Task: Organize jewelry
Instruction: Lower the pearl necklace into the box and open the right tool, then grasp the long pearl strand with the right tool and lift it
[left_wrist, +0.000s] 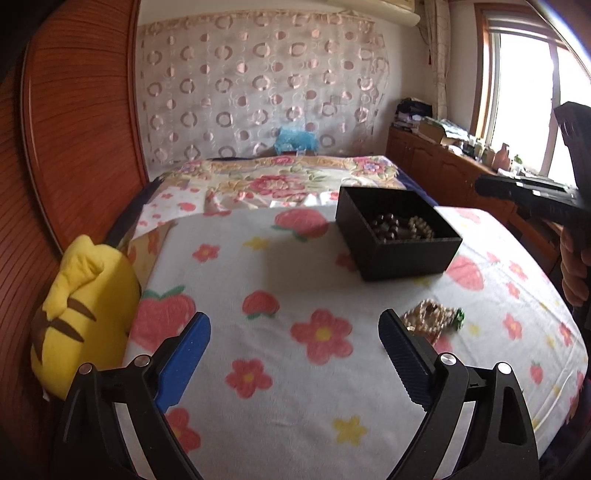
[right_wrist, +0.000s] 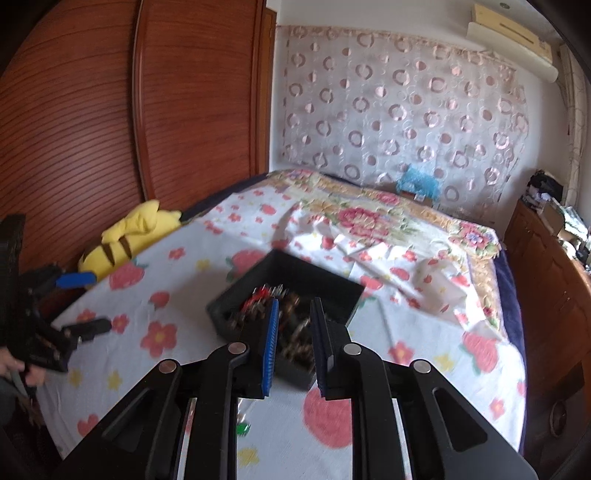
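Left wrist alone shows beige beads (left_wrist: 428, 317) beside open left tongs (left_wrist: 293, 326).

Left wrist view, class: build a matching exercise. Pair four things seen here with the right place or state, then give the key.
Things:
1. black box
2. beaded bracelet
3. yellow plush toy
4. left tool

Places or states:
A. at the bed's left edge, by the wooden wardrobe
B. jaws wide apart, nothing between them
C. lidless, beads inside
D. loose on the flowered sheet, near the tool's right finger

Pairs: 1-C, 2-D, 3-A, 4-B
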